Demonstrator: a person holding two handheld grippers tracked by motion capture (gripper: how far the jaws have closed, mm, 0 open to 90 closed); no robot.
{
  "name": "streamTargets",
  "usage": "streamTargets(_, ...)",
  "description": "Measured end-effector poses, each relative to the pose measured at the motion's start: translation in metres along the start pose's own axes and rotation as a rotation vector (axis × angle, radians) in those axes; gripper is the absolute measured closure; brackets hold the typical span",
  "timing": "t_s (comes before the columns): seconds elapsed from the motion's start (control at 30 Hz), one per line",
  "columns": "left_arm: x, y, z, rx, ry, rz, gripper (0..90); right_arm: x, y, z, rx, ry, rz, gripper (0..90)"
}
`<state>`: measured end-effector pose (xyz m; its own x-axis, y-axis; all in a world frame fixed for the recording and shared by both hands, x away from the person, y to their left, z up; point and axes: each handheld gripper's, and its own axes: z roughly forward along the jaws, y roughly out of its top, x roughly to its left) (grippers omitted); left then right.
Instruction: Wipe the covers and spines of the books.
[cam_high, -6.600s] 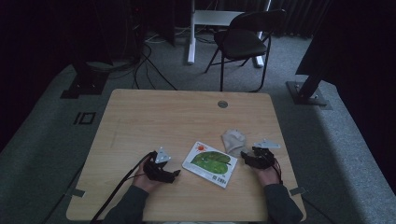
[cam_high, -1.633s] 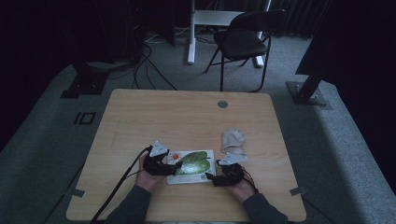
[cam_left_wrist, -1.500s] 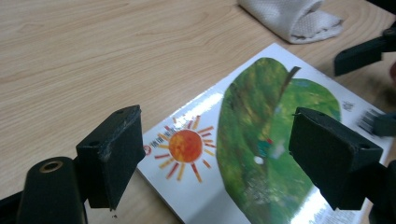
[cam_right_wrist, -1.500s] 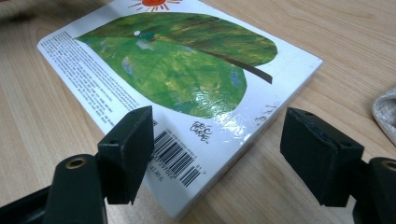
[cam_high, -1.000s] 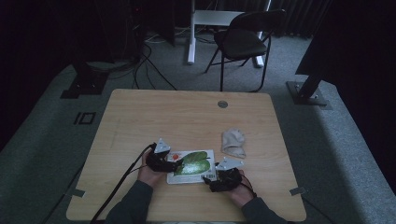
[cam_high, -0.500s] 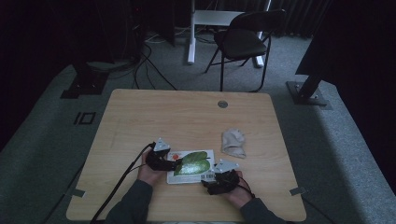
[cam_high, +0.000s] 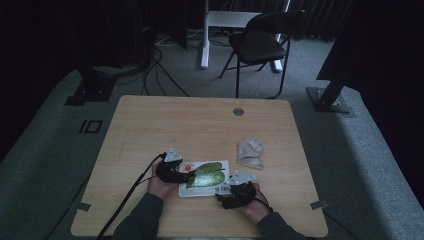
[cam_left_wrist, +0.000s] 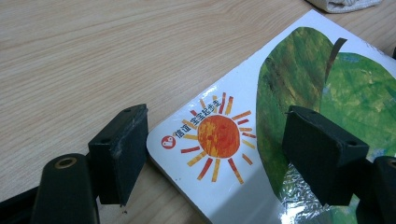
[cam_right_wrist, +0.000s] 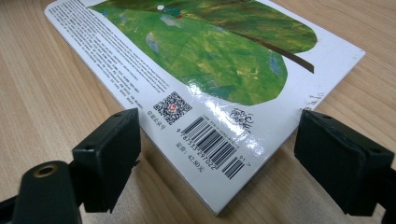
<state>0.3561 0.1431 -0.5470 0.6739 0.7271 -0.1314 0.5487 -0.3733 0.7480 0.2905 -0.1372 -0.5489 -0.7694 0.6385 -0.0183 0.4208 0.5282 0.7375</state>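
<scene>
A dim room with grey carpet surrounds a pale wooden counter (cam_high: 200, 130); behind it stand a black folding chair (cam_high: 260, 42) and loose cables on the floor.

In the high view a picture book (cam_high: 205, 177) with a green leaf on its white cover lies flat near the counter's front edge, between the person's two hands. The left hand-held gripper (cam_high: 172, 172) sits at the book's left end and the right hand-held gripper (cam_high: 235, 192) at its front right corner. A crumpled pale cloth (cam_high: 250, 152) lies on the counter just behind and to the right of the book, apart from it. A small round fitting (cam_high: 238, 111) is set into the counter near its far edge.

In the left gripper view the jaws stand spread. One pad rests beside the book's rounded corner, over bare wood, and the other is over the green leaf; between them shows a printed orange sun (cam_left_wrist: 218, 136). Neither pad presses on the cover.

In the right gripper view the jaws are wide apart and have just been opening. The book's corner with the barcode (cam_right_wrist: 215, 142) and a small square code lies between them on the counter, and neither pad touches it.
</scene>
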Motion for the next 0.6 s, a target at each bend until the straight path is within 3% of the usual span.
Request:
streamTargets(0.2,0.0023,-0.0001,0.0006,0.006,-0.017,-0.021,23.6,0.0007,0.0000,0.0007,0.004,-0.001,0.000,13.6)
streamTargets(0.6,-0.0004,0.0012,-0.0024,0.012,-0.009,-0.017,23.9,-0.0001,-0.0006,0.0007,0.019,0.010,-0.015,12.0)
